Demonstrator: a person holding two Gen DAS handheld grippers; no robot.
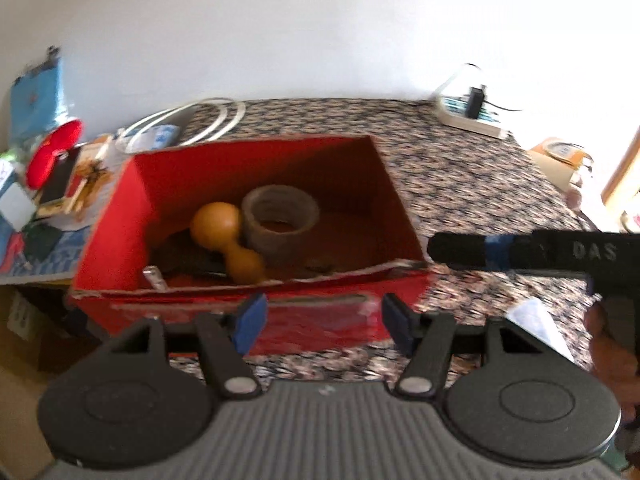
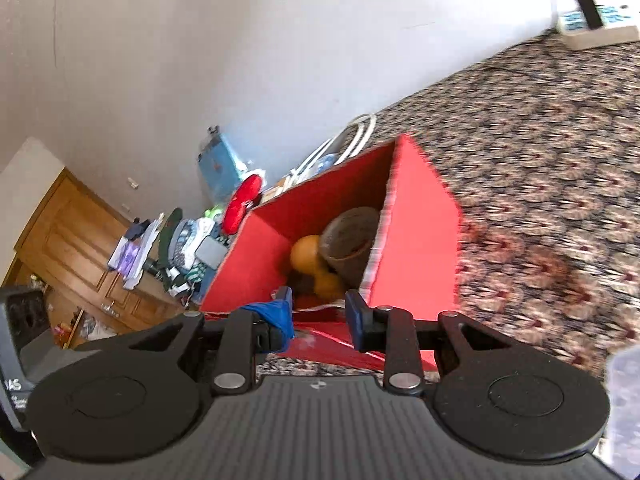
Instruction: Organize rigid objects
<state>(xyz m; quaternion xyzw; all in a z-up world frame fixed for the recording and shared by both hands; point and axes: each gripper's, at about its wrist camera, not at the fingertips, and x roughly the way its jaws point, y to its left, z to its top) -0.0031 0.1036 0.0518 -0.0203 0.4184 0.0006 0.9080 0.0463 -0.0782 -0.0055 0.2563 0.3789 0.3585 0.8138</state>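
Behind the red box [image 1: 248, 184], coiled white cable [image 1: 216, 120]

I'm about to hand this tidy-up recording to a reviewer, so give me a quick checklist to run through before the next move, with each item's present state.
1. Red box stands open-topped on the patterned cloth: ok.
2. Orange dumbbell-shaped object lies inside the box: ok.
3. Tape roll lies inside, beside the orange object: ok.
4. Left hand-held gripper is free, jaws apart with nothing between them: ok.
5. Right hand-held gripper is free, jaws apart and empty: ok.
6. Nothing left on the cloth to put away: cannot tell; the pictures are blurred, and a power strip and white cable lie at the far edge.
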